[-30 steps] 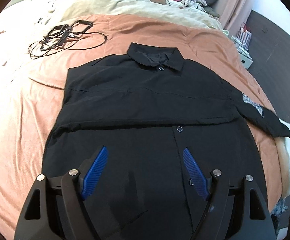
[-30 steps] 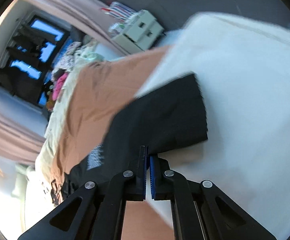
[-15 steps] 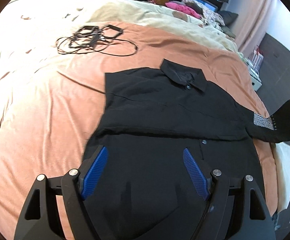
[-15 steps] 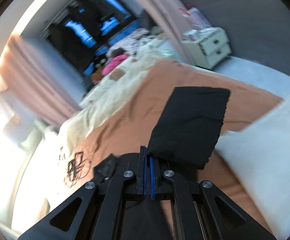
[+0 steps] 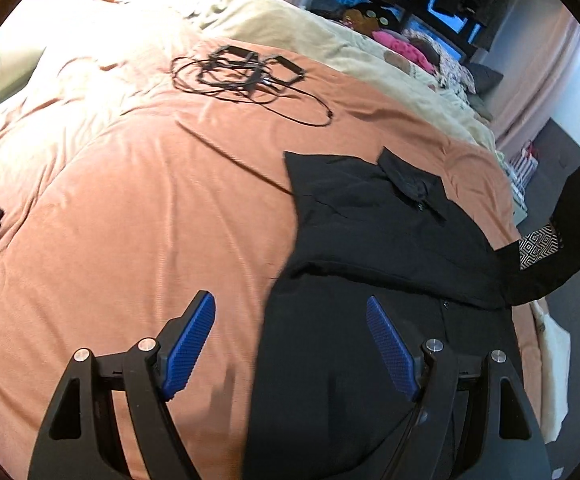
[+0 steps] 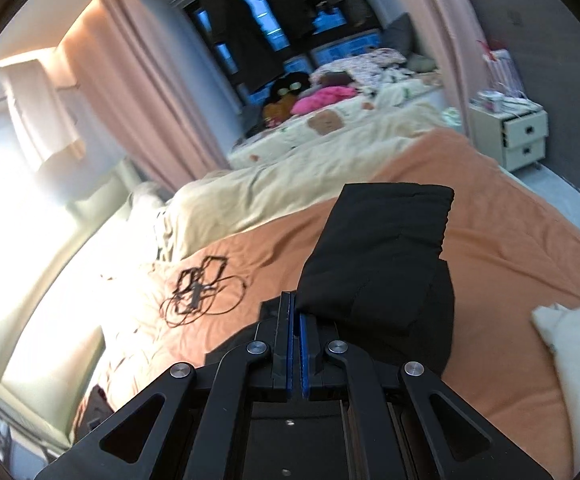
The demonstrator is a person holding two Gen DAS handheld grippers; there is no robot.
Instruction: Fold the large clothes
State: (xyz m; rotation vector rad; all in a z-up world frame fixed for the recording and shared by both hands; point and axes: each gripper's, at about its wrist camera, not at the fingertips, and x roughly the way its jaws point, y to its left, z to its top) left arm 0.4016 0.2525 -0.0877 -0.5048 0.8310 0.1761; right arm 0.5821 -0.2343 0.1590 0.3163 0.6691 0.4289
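A black button-up shirt (image 5: 377, 240) lies flat on the orange bedspread (image 5: 150, 220), collar toward the far side. My left gripper (image 5: 290, 324) is open and empty, hovering above the shirt's lower left edge. My right gripper (image 6: 297, 316) is shut on the shirt's right sleeve (image 6: 381, 264) and holds it lifted off the bed. In the left wrist view the raised sleeve (image 5: 569, 232) stands up at the far right, showing a patterned patch.
A tangle of black cables (image 5: 246, 72) lies on the bedspread beyond the shirt. Cream bedding (image 5: 329, 40) and a pile of clothes (image 6: 329, 96) lie farther back. A white nightstand (image 6: 517, 136) stands right of the bed. A white pillow (image 6: 577, 344) lies at the right edge.
My right gripper has lifted the sleeve off the bed and swung it up toward the shirt's body. My left gripper has shifted left, so the shirt now sits right of centre.
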